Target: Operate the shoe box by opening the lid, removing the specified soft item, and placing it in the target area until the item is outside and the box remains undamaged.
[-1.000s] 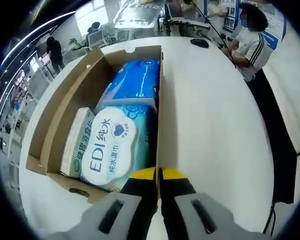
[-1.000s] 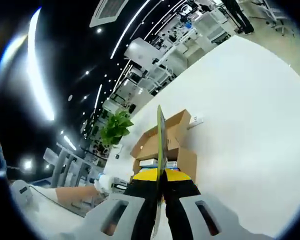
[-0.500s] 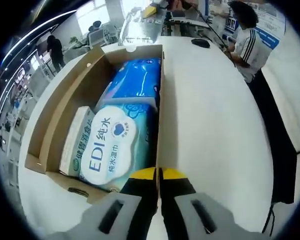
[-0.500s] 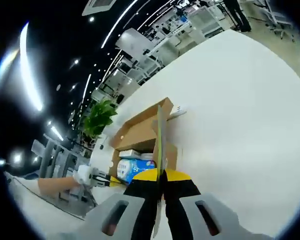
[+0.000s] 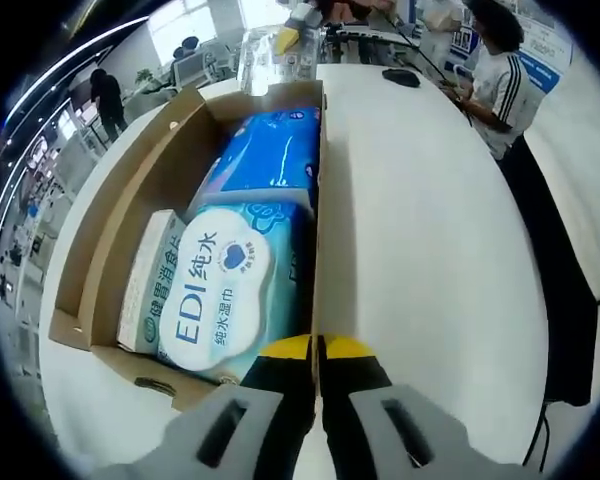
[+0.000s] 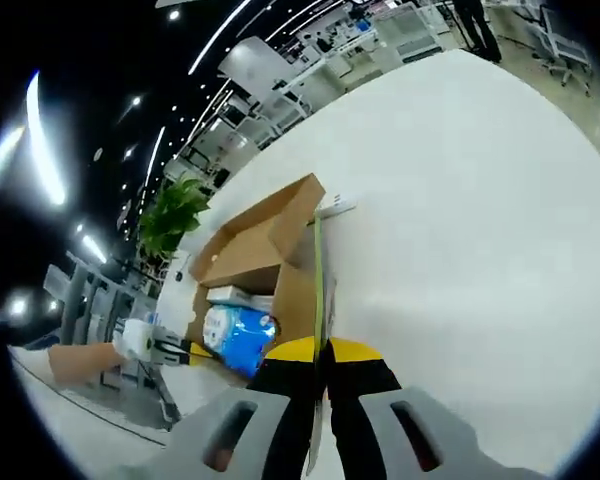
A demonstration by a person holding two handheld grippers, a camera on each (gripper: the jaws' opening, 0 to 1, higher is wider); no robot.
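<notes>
The open cardboard shoe box lies on a white table. Inside it are a teal-and-white EDI wet-wipes pack, a blue soft pack beyond it and a narrow white pack on the left. My left gripper is shut on the thin lid edge that runs along the box's right side. In the right gripper view the box shows the blue pack. My right gripper is shut on the lid edge, seen edge-on.
The white table spreads wide to the right of the box. A person in a striped top stands at its far corner, near a dark mouse. In the right gripper view a hand is at the left and a potted plant behind.
The right gripper view has tipped down toward the box, so the blue pack inside now shows. The left gripper view has barely shifted; both grippers stay shut on the lid edge.
</notes>
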